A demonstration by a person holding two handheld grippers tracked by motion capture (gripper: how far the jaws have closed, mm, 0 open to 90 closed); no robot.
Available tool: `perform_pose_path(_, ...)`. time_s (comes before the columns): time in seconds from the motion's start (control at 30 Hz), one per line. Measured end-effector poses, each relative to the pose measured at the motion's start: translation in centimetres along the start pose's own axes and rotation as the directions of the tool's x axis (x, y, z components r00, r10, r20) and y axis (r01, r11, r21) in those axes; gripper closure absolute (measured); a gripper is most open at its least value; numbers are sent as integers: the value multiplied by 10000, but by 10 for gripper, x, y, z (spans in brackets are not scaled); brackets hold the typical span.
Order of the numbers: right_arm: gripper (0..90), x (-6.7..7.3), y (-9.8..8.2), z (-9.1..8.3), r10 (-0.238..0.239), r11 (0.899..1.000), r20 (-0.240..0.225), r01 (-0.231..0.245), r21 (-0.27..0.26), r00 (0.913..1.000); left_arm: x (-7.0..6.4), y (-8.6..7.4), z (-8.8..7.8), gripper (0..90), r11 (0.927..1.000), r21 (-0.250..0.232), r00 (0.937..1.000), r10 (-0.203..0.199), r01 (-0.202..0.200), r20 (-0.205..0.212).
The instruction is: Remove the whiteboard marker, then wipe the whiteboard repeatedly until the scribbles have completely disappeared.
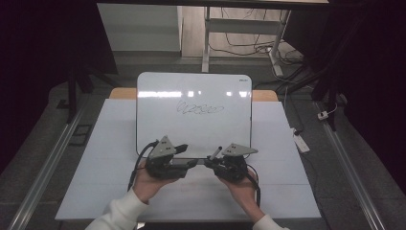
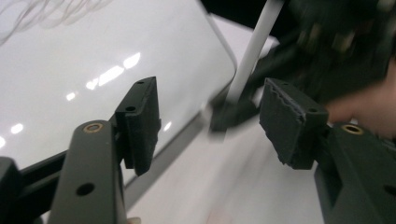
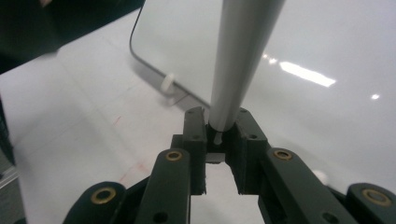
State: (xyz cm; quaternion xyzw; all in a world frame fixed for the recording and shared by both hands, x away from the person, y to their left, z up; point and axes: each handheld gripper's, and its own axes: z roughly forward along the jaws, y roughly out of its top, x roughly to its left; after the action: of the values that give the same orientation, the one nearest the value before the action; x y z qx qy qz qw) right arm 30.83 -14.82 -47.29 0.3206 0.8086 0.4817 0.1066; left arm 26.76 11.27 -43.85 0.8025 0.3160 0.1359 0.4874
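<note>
A white-barrelled marker (image 3: 243, 46) stands clamped at its lower end between the pads of my right gripper (image 3: 218, 123), which is shut on it. In the high view the marker (image 1: 217, 152) sticks up and leans left from the right gripper (image 1: 210, 163), just past the whiteboard's near edge. The whiteboard (image 1: 191, 96) lies flat and bears a dark scribble (image 1: 200, 109) near its middle. My left gripper (image 2: 212, 105) is open with nothing between its pads, facing the marker (image 2: 252, 51) and the right gripper (image 2: 336, 37). In the high view the left gripper (image 1: 194, 163) sits close beside the right one.
The whiteboard rests on a white-covered table (image 1: 95, 158) with bare room to either side. A small white knob (image 3: 168, 83) sits at the board's edge. Desk legs and cables (image 1: 249, 45) stand beyond the table's far edge. A power strip (image 1: 301, 142) lies on the floor at the right.
</note>
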Motion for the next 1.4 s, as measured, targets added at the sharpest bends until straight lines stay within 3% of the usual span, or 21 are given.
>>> perform_pose_path(0.13, 770, -6, 4, -9, -204, 9985, 196, 213, -500, 9996, 16, -29, -23, 348, 9981, 381, 9987, -488, 494, -173)
perform_pose_path(0.27, 770, -11, 8, -18, -416, 9941, 377, 451, -983, 9984, 30, -60, -44, 313, 9925, 827, 9944, -852, 902, -617)
perform_pose_path(0.4, 770, -15, 11, -26, -627, 9868, 552, 702, -1457, 9965, 45, -87, -62, 291, 9844, 900, 9839, -1411, 1512, -1093)
perform_pose_path(0.53, 770, -18, 14, -33, -721, 9784, 830, 867, -1879, 9939, 56, -103, -75, 265, 9771, 962, 9727, -1739, 1899, -1538)
perform_pose_path(0.63, 770, -19, 15, -37, -783, 9723, 989, 979, -2122, 9920, 61, -108, -79, 250, 9750, 882, 9678, -1875, 2042, -1679)
perform_pose_path(0.8, 770, -22, 20, -40, -984, 9624, 1179, 1246, -2415, 9881, 61, -109, -77, 227, 9767, 975, 9703, -1731, 1912, -1687)
perform_pose_path(0.93, 771, -28, 34, -39, -970, 9513, 1383, 1327, -2783, 9856, 60, -109, -78, 216, 9779, 934, 9713, -1699, 1870, -1667)
perform_pose_path(1.07, 770, -41, 55, -28, -876, 9388, 1663, 1372, -3160, 9822, 60, -112, -74, 216, 9772, 1044, 9731, -1675, 1851, -1583)
perform_pose_path(1.27, 771, -65, 87, -6, -810, 9334, 2486, 1609, -3207, 9652, 61, -114, -72, 215, 9765, 1096, 9731, -1669, 1854, -1588)
perform_pose_path(1.4, 770, -77, 103, 9, -630, 9344, 2663, 1506, -3229, 9618, 63, -116, -73, 216, 9765, 1080, 9722, -1678, 1867, -1630)
